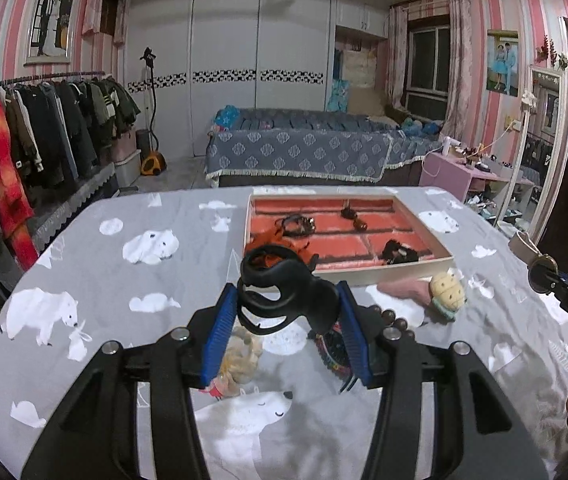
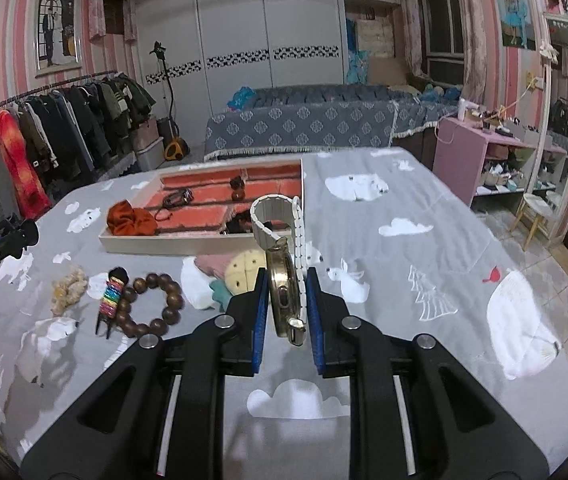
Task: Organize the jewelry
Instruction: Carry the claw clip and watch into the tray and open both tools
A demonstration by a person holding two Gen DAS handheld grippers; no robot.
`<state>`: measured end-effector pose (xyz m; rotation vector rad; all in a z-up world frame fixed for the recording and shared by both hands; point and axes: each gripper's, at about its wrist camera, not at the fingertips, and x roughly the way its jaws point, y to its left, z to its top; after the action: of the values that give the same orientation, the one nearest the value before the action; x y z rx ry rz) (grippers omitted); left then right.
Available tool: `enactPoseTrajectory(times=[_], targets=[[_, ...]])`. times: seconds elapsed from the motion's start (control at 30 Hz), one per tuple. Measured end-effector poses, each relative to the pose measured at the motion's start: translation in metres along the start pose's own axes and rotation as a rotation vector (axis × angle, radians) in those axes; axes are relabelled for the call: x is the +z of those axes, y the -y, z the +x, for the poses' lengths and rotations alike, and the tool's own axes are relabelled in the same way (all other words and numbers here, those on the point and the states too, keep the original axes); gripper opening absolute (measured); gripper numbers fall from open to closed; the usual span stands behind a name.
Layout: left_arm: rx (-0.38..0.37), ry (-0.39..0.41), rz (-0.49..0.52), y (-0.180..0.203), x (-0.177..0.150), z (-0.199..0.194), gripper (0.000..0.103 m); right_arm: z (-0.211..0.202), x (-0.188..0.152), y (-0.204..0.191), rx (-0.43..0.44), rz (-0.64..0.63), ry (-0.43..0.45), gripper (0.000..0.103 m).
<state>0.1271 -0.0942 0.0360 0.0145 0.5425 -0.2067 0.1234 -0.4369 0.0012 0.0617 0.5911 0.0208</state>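
My left gripper (image 1: pixel 287 300) is shut on a black hair claw clip (image 1: pixel 284 294), held above the table in front of the red-lined jewelry tray (image 1: pixel 424 224). My right gripper (image 2: pixel 286 296) is shut on a gold watch with a white band (image 2: pixel 284 276), held above the table near the tray's front right corner (image 2: pixel 302 200). On the table lie a brown bead bracelet (image 2: pixel 152 304), a rainbow hair clip (image 2: pixel 110 300), a cream scrunchie (image 2: pixel 68 288) and a yellow plush clip (image 2: pixel 244 272). The tray holds an orange scrunchie (image 2: pixel 132 218) and dark small items.
The table has a grey cloth with polar bears (image 2: pixel 404 280). A pink cloth piece (image 1: pixel 400 290) lies by the plush clip. A clothes rack (image 1: pixel 44 128) stands left, a bed (image 1: pixel 304 152) behind, a pink shelf and mirror (image 2: pixel 524 160) right.
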Motion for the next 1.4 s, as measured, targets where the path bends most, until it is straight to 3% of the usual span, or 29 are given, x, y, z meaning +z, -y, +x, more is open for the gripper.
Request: enactPoseTrajectory(times=[0.23, 0.43, 0.6, 0.8, 1.07, 1.2, 1.4], targets=[[-0.015, 0.038, 0.020, 0.008, 0.038, 0.009, 0.050, -0.016, 0.035, -0.009, 0.001, -0.029, 0.064, 0.019], [-0.018, 0.080, 0.036, 0.019, 0.085, 0.035, 0.050, -0.004, 0.093, -0.015, 0.030, -0.026, 0.111, 0.019], [-0.017, 0.107, 0.046, 0.028, 0.118, 0.062, 0.050, 0.029, 0.142, -0.026, 0.052, -0.038, 0.139, 0.019], [-0.035, 0.097, 0.012, 0.027, 0.138, 0.108, 0.050, 0.087, 0.175, -0.044, 0.058, -0.099, 0.117, 0.019], [0.012, 0.045, 0.042, 0.030, 0.129, 0.178, 0.050, 0.175, 0.161, -0.040, 0.063, -0.108, 0.022, 0.019], [-0.014, -0.009, 0.023, 0.028, 0.117, 0.208, 0.050, 0.198, 0.149, -0.036, 0.063, -0.109, -0.016, 0.019], [0.005, -0.044, 0.056, 0.034, 0.097, 0.230, 0.050, 0.220, 0.135, -0.030, 0.085, -0.085, -0.062, 0.019]])
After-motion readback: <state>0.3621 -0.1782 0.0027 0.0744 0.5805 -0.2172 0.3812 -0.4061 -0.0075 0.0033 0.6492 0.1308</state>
